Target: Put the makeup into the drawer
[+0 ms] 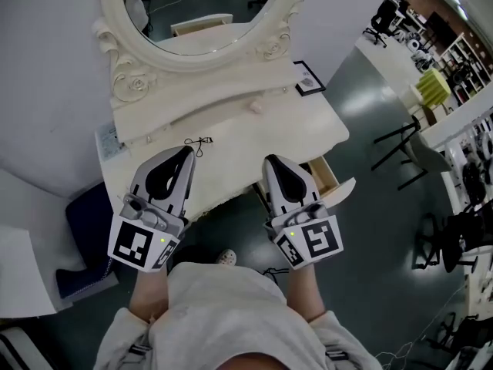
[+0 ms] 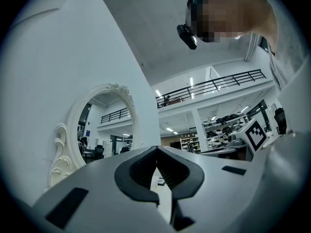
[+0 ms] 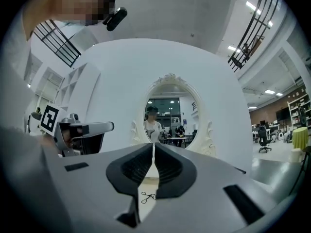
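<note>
Dressing table (image 1: 231,129): makeup (image 1: 255,107) well beyond fingers (image 1: 183,160).

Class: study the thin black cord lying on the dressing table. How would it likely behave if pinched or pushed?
The cord lies in loose loops, so it is probably floppy and would dangle when lifted. It looks thin, so likely light; a push might bunch it rather than roll it. Flat on the table, it may be hard to pinch.

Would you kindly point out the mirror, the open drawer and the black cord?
mirror (image 1: 204,2), head view, its glass.
open drawer (image 1: 323,174), head view, its inside floor.
black cord (image 1: 199,142), head view, its tangled middle.
</note>
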Motion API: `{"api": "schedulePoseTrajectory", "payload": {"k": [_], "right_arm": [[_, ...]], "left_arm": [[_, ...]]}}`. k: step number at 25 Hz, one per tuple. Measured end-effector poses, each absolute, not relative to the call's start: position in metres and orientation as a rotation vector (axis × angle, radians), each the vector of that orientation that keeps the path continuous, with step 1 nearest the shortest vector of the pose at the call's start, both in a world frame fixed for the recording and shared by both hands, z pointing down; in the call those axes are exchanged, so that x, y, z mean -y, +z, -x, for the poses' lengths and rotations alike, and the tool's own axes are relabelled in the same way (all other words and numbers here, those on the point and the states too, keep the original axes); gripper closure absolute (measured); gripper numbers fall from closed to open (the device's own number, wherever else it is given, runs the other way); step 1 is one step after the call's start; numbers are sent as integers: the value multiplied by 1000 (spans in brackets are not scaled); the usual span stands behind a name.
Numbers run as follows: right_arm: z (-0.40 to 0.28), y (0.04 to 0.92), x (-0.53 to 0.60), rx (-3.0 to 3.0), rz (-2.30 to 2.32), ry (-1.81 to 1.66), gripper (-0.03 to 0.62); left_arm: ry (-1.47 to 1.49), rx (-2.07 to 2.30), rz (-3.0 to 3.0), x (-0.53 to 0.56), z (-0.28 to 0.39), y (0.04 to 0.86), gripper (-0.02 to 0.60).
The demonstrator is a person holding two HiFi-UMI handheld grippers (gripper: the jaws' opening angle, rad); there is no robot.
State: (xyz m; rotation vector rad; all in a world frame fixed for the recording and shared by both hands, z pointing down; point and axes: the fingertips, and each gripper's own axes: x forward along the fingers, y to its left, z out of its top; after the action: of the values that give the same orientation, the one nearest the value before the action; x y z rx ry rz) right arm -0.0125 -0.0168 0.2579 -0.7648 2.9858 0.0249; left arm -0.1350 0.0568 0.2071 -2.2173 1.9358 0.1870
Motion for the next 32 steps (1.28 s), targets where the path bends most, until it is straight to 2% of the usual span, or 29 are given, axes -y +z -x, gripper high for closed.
{"api": "schedulePoseTrajectory", "payload": {"k": [14,32], "right_arm": [[53,300,39,-3100,657,-70,566],[142,389,90,-3330,643,-324,566]], "left_arm": [[106,-1977,2210,-33,153,222,566],[-40,-1939,2361,16,222,275,568]]}}
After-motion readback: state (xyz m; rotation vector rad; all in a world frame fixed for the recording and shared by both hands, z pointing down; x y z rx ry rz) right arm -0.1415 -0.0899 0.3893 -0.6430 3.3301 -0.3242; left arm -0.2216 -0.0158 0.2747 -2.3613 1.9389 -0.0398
